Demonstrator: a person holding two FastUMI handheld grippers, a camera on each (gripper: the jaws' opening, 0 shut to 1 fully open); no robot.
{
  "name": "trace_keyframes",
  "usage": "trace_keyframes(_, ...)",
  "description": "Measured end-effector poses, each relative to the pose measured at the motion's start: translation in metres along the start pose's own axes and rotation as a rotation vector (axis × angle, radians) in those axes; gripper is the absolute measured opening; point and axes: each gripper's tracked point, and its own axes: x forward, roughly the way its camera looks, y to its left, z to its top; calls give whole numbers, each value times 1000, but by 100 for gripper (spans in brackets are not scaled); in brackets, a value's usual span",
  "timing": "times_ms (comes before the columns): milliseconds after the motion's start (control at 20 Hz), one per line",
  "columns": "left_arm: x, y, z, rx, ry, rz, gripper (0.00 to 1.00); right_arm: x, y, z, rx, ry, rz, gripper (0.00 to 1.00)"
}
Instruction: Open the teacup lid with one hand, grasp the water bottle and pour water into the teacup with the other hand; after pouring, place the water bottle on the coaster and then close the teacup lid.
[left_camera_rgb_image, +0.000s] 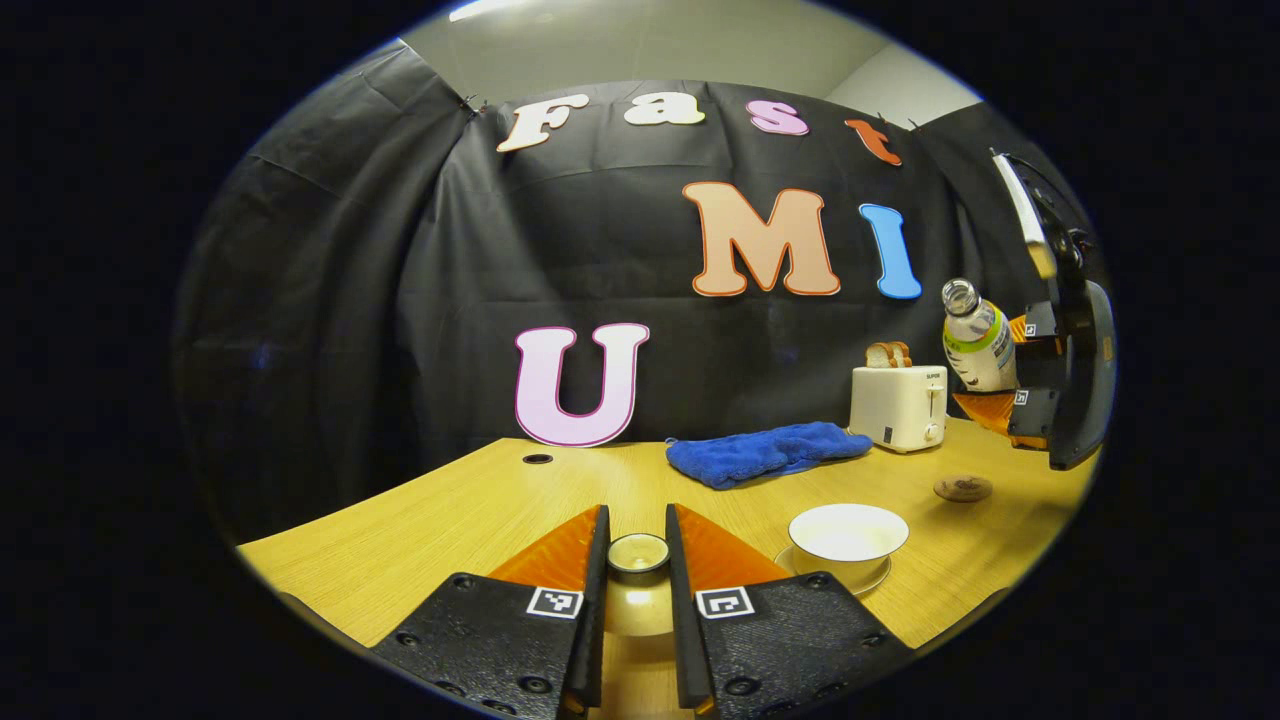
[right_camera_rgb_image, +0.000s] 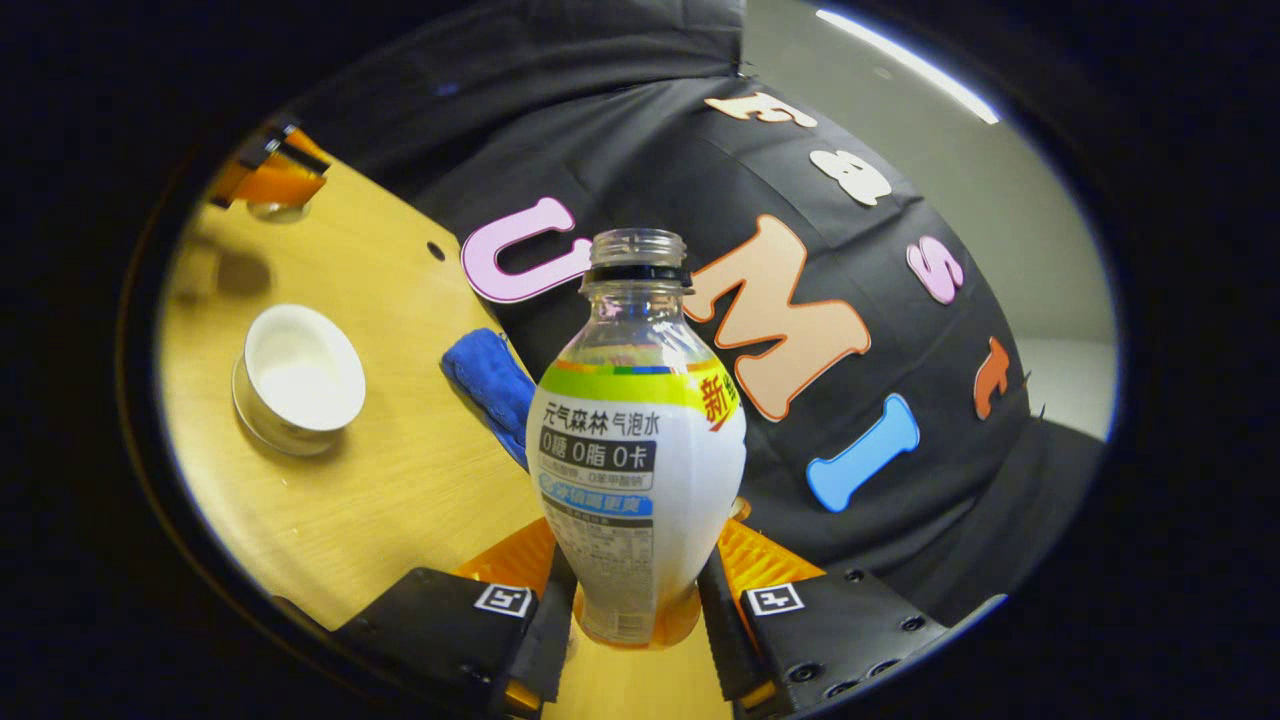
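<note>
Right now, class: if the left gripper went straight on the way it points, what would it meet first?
The left gripper holds the lid. Straight ahead lies bare table, then the booth wall. The blue cloth lies a little to one side, so the way looks free, though depth is hard to judge.

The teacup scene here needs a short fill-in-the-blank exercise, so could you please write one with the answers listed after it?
1. The left gripper is shut on the teacup's ____.
2. The right gripper holds the water bottle, whose cap is ____.
3. The teacup stands on a ____.
4. The blue cloth lies beside the white ____.

Missing words: lid; off; saucer; toaster
</note>
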Motion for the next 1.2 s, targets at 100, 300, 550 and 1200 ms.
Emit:
trace_keyframes(100,0,0,0,0,0,0,27,4,6,3,-106,-33,-14,58)
trace_keyframes(300,0,0,1,-1,1,0,26,3,39,-4,-244,-36,15,59)
trace_keyframes(550,-1,0,0,-1,1,0,26,3,64,-6,-433,-73,-6,58)
trace_keyframes(1200,0,1,0,-1,1,1,26,2,64,-5,-665,-122,-108,54)
